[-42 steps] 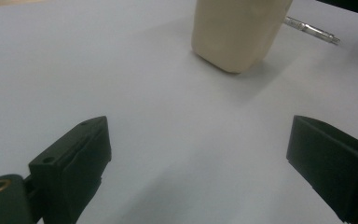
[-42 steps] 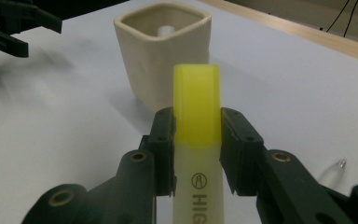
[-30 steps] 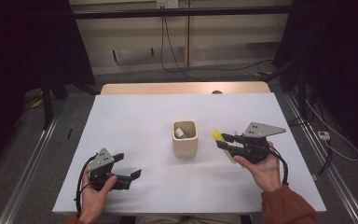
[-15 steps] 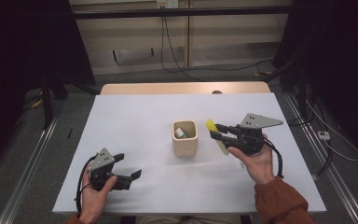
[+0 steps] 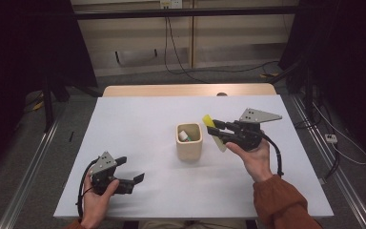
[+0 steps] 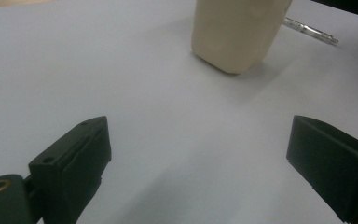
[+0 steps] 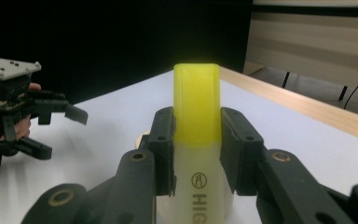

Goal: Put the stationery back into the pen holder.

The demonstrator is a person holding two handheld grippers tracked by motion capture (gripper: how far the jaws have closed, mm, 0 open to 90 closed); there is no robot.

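Right gripper view: highlighter (image 7: 197, 135) pinched between both jaws of right claw (image 7: 197, 154), yellow cap up, pale barrel below with print partly readable. Grip sits at the cap-barrel seam. High view: highlighter (image 5: 214, 132) held in the air, tilted, cap end just beside and above rim of cup (image 5: 189, 141), right claw (image 5: 219, 131) gripping mid-body.

Judged: light, stiff plastic, smooth and somewhat slippery; no crush risk at this pinch, but flat barrel could swivel between pads if bumped against the cup rim. Best hold as now, on the two flat sides near the middle, leaving the lower end free for dropping in. Cap possibly loose under side load; hard to tell.

Cup beige, upright at desk (image 5: 138, 124) centre, something pale with a green bit already inside. Light too, probably tips if knocked.

Left gripper view: pen (image 6: 310, 31) lying on desk behind cup (image 6: 235, 32). Left claw (image 5: 136, 180) spread wide, nothing between jaws, low over desk near front-left, well apart from cup.
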